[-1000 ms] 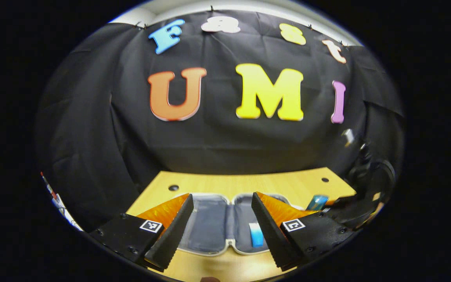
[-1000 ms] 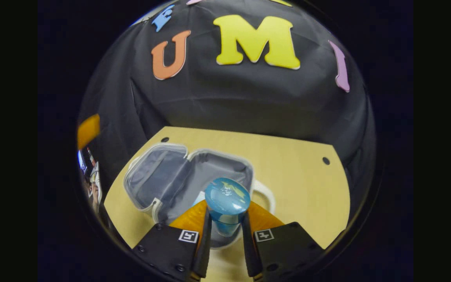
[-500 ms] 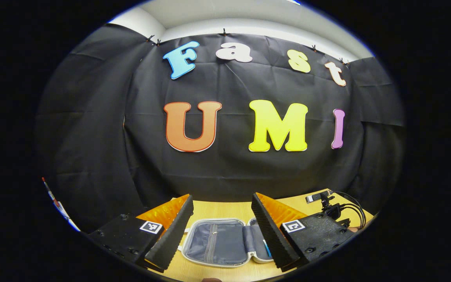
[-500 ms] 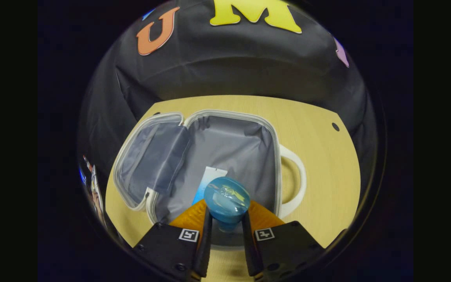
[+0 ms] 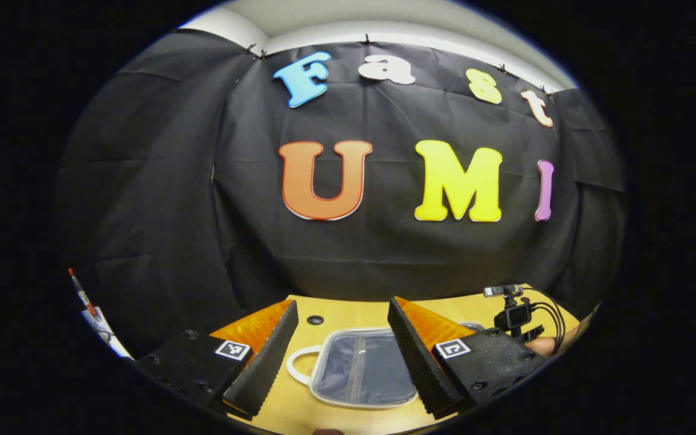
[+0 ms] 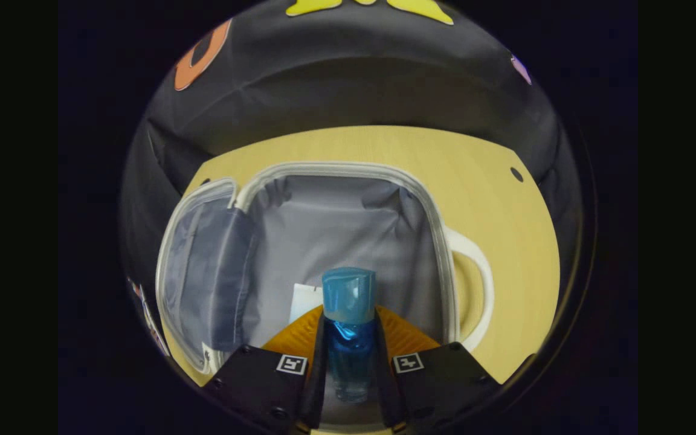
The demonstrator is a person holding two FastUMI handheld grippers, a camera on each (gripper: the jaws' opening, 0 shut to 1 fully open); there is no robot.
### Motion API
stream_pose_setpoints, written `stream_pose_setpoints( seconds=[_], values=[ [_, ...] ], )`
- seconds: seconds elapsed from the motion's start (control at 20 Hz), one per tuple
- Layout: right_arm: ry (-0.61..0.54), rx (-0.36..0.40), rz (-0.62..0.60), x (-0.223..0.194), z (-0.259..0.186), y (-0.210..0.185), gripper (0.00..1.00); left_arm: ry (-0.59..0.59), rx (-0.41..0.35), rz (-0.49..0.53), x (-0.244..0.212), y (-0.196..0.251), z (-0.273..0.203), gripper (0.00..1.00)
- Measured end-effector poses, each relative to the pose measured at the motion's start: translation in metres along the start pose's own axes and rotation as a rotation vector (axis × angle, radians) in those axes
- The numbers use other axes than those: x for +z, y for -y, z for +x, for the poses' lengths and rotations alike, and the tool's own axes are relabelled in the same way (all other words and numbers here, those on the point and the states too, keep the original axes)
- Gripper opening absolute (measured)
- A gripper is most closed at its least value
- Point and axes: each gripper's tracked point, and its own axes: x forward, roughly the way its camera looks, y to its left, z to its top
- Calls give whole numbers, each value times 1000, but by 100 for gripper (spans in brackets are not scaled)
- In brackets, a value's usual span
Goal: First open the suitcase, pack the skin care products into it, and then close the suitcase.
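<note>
1. Blue and see-through, the bottle [image 6: 348, 326] sits clamped between the fingers of my right tongs [image 6: 348, 386], both pads pressing its sides, cap end pointing away from me.
2. The bottle hangs over the open case [image 6: 348, 223], above the near part of its grey-lined main half; whether it touches the lining I cannot tell.
3. Just behind the cap, a white-topped tube [image 6: 304, 302] lies on the lining inside that same half.
4. The case lies flat on the pale wooden counter [image 6: 493, 181], its white rim running all round and a white handle [image 6: 475, 284] sticking out on the right side in the right gripper view.
5. The lid half [image 6: 203, 266] is folded out to the left in that view, darker grey inside.
6. My left tongs [image 5: 342, 356] are spread wide and hold nothing; between the fingers I see the lid half [image 5: 360, 368] with a zip line down its lining and a white handle loop [image 5: 299, 362] on its left.
7. Writing: I can read none on the bottle or the tube; no brand shows. Each of my tongs carries small square black-and-white markers, not words.
8. At the right edge of the left gripper view, a small camera [image 5: 514, 314] with black cables stands over the far side of the counter.
</note>
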Motion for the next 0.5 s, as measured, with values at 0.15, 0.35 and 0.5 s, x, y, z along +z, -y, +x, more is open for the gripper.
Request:
stream_pose_setpoints(
  seconds=[0.15,0.35,0.5],
  values=[
    [-38,-41,17,-3,12,3,35,-15,14,-28,-15,-18,0,95],
    [-30,-51,-3,-2,13,-2,37,-74,53,-93,-41,-47,5,95],
    [-28,-30,4,-1,5,-4,45,-125,64,-159,-59,-66,12,96]
  ],
)
